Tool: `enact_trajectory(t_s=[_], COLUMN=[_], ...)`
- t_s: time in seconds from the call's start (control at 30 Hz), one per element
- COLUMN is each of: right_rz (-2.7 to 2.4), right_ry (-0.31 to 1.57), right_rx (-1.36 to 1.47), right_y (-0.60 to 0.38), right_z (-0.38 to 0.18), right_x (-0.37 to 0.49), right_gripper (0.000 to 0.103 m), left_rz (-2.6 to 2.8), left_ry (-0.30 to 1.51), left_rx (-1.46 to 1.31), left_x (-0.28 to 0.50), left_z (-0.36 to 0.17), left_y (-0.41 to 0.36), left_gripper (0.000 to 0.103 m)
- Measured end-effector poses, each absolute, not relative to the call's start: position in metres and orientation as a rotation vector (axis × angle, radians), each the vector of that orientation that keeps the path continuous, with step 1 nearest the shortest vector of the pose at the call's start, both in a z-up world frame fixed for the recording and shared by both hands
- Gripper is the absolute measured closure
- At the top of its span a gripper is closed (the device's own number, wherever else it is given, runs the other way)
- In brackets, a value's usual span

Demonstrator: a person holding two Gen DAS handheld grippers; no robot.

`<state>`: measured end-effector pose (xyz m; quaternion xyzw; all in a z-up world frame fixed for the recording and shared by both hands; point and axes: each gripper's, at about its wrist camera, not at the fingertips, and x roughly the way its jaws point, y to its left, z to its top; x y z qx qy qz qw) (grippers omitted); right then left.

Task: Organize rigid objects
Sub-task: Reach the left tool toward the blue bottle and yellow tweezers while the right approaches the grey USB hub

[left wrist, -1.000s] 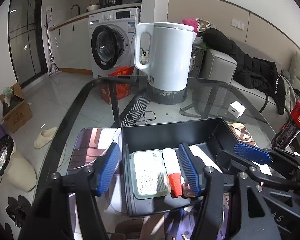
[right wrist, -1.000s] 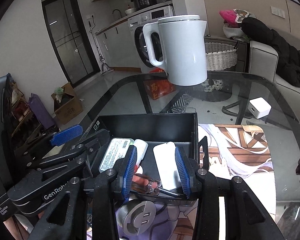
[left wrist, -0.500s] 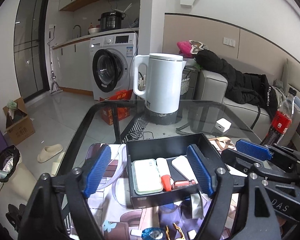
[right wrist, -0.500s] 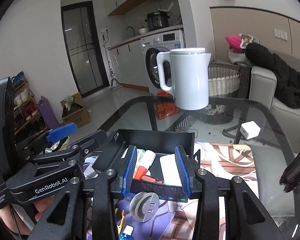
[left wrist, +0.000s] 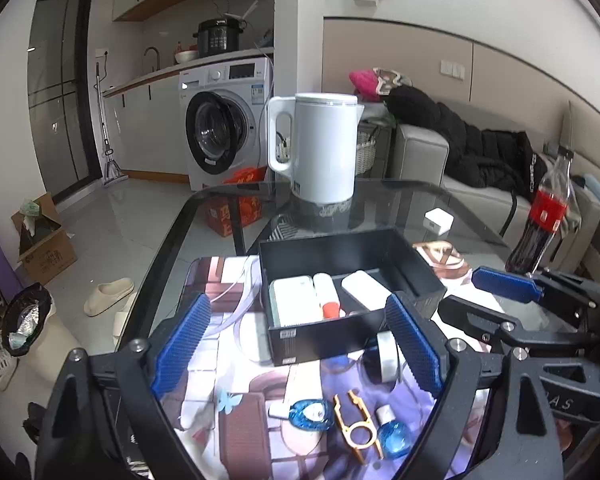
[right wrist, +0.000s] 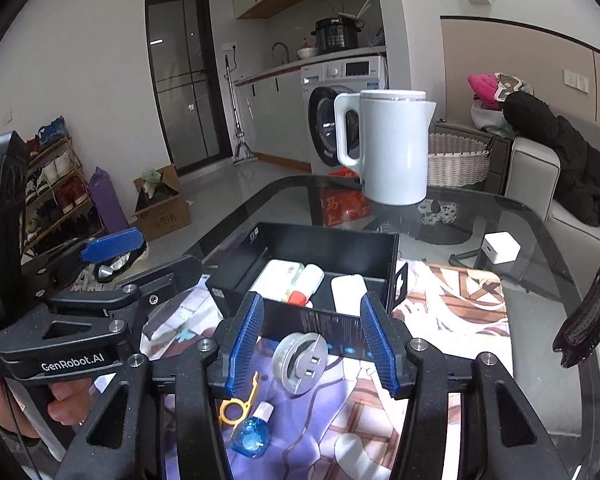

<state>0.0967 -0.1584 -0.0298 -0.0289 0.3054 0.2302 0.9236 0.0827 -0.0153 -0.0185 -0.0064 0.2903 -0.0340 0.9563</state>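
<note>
Left gripper: jaws spread wide, grasping nothing; it hangs above the near edge of the black box; ribbed blue pads on stiff black arms.
Loose items, left to right: a blue round bottle lying flat; a gold flat tool with a ring; a small blue bottle with white cap; a grey spool standing on edge just before the box; all rest on the printed mat.
Box contents, left to right: white flat case; white tube with red cap; white oblong block; all lie side by side inside.
Handling, as I judge it: the small bottles look light, hard and smooth, likely to slip; pinch across the body, not the cap; the gold tool looks thin and stiff; take it at the ring; the spool may roll; grip across its flat faces.
Right gripper: jaws parted, empty; the spool sits between its pads without touching either.
Surface: a glass table, glossy and hard.
</note>
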Motion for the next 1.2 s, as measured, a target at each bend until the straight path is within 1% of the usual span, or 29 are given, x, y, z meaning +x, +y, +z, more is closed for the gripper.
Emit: enact_trajectory(t_s=[0.37, 0.7, 0.73, 0.77, 0.83, 0.93, 1.2], right_rz=[0.462, 0.447, 0.449, 0.446, 0.443, 0.427, 0.414], right_ry=[0.876, 0.937, 0.940, 0.944, 0.953, 0.976, 0.982], right_rx=[-0.063, -0.104, -0.098, -0.103, -0.109, -0.104, -0.092], right_y=[-0.135, -0.126, -0.128, -0.130, -0.131, -0.134, -0.139], right_z=[-0.072, -0.102, -0.104, -0.106, -0.111, -0.117, -0.123], right_x=[0.120, 0.117, 0.116, 0.115, 0.115, 0.116, 0.120], right_gripper=[0.051, 0.051, 0.050, 0.043, 0.036, 0.036, 0.036], left_rz=[-0.064, -0.065, -0.076, -0.087, -0.089, -0.093, -0.099], left_ry=[0.850, 0.921, 0.927, 0.936, 0.956, 0.985, 0.993], left_rx=[0.034, 0.013, 0.010, 0.013, 0.026, 0.026, 0.031], left_x=[0.101, 0.094, 0.093, 0.093, 0.093, 0.095, 0.100], left_z=[-0.062, -0.089, -0.092, -0.095, -0.102, -0.110, -0.114], left_y=[0.000, 0.008, 0.007, 0.005, 0.001, -0.002, -0.005], left_gripper=[0.014, 0.014, 0.014, 0.014, 0.014, 0.014, 0.014])
